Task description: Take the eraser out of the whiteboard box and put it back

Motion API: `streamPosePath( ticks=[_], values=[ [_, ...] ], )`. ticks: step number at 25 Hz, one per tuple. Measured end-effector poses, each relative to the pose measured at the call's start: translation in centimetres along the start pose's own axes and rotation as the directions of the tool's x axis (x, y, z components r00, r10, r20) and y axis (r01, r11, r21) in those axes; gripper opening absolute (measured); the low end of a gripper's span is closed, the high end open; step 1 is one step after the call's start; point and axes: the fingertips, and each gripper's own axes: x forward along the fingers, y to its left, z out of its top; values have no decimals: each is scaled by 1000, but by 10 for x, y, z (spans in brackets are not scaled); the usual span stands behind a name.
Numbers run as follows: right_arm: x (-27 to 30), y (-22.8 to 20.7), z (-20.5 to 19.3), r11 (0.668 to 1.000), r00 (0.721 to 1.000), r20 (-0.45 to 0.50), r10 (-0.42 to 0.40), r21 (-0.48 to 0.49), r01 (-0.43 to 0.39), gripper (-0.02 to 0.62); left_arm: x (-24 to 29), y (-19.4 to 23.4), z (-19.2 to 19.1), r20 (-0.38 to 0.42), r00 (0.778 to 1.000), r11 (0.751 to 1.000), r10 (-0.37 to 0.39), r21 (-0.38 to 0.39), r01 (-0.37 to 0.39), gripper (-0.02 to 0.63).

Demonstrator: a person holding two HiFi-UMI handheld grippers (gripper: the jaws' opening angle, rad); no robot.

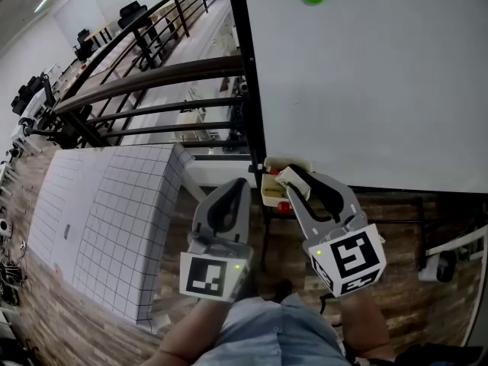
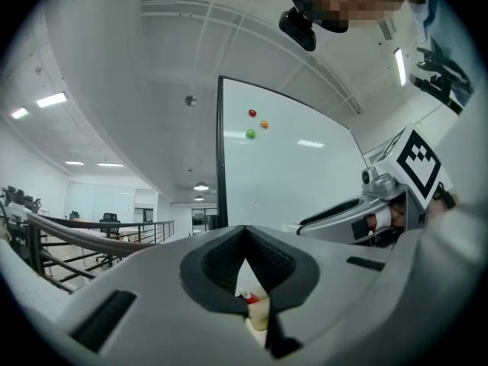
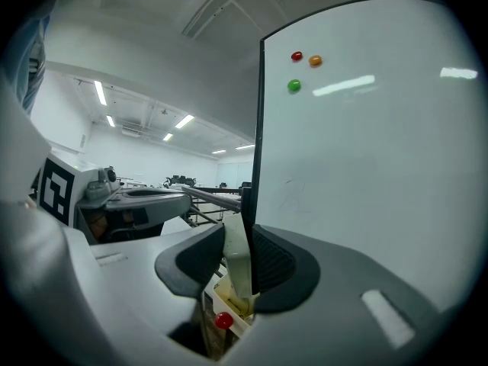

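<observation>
Currently the right gripper (image 3: pixel 239 244) pinches the cream eraser (image 3: pixel 238 274) upright, just above the whiteboard box (image 1: pixel 269 195) at lower centre of the head view; the left gripper (image 2: pixel 244 233) sits beside it, jaws pressed together, empty; for the return, I'd lower straight down (clear of the red item (image 3: pixel 223 320)), releasing only once seated.

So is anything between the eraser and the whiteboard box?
Nothing visible. The right gripper holds the eraser just above the open whiteboard box; a small red thing lies in the box.
</observation>
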Motion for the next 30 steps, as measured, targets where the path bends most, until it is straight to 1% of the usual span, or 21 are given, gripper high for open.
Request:
streamPosePath(
  ticks=[10,15,21,30],
  values=[
    [13,1,-12,999,999,-29,40,13,-40,110,9,5,-6,-3,1000,1000,2,-10,-2,-2],
    [23,-2,-26,998,997,-69,46,34,-44,110,16,11,-13,-16,1000,1000,8,-23,-8,-2],
    [35,-2,-40,996,992,-102,75,55,-69,110,28,18,-22,-33,999,999,9,-31,-10,-2],
    [41,6,-35,989,985,-96,141,48,-136,110,45,26,-34,-56,998,999,-4,-45,1,-2]
  ],
)
